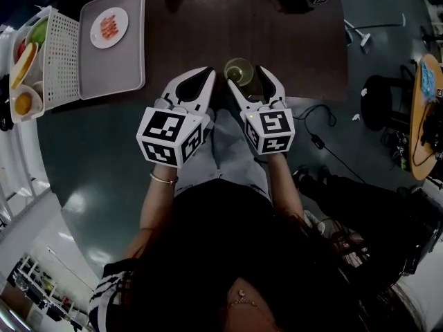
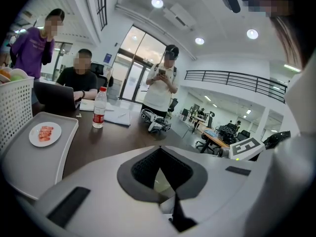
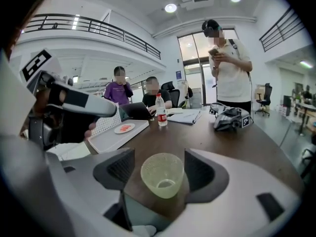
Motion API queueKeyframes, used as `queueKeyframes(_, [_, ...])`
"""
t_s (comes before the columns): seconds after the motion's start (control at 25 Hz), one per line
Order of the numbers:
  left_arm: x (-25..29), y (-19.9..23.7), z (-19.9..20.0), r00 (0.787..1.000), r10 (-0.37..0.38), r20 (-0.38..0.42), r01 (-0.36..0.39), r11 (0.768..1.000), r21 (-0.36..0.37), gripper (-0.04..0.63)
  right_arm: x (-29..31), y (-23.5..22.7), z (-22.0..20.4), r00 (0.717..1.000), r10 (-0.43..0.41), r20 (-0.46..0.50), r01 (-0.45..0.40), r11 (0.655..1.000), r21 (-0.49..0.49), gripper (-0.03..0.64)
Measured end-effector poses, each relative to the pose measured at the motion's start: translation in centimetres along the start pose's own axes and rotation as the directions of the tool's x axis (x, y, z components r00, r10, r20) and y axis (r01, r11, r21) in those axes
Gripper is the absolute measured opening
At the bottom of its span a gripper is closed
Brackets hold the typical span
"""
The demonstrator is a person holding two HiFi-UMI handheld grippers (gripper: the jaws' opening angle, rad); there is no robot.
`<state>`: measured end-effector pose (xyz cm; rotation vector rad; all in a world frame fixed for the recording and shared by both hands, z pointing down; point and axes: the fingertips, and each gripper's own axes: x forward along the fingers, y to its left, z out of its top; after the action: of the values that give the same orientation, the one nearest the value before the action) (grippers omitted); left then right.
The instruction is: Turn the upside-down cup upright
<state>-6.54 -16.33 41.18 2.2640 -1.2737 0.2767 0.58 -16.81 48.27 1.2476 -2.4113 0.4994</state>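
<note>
1. The cup (image 1: 239, 69) stands upright, mouth up, on the dark table (image 1: 208, 19) near its front edge. In the right gripper view, the cup (image 3: 162, 174) is translucent and yellow-green, and its base shows through the open rim.
2. The right hand-held gripper (image 1: 248, 76) is released. Its 2 jaws stand apart at 9 and 3 o'clock of the cup, with a gap visible on each side (image 3: 159, 154).
3. The left hand-held gripper (image 1: 206, 73) is clenched on nothing. Its jaw tips meet (image 2: 159, 148), just beside the cup at 9 o'clock.
4. A white tray (image 1: 131, 47) lies at 10 o'clock of the cup, well apart, and carries 1 small plate (image 1: 109, 28).
5. A bottle (image 3: 159, 110) with a red label stands beyond the tray.
</note>
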Motion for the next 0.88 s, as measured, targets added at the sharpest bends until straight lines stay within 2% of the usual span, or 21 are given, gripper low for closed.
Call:
queueKeyframes(0.44, [0.2, 0.0, -1.7, 0.999, -0.009, -0.037, 0.009, 1.0, -0.014, 0.004, 1.8, -0.3, -3.9, 0.995, -0.036, -0.096, 0.032, 0.999, -0.044, 0.334])
queueKeyframes(0.88, [0.7, 0.6, -3.0, 0.997, -0.009, -0.072, 0.008, 1.0, -0.022, 0.003, 3.4, -0.6, -4.6, 0.993, -0.057, -0.104, 0.053, 0.998, -0.044, 0.342])
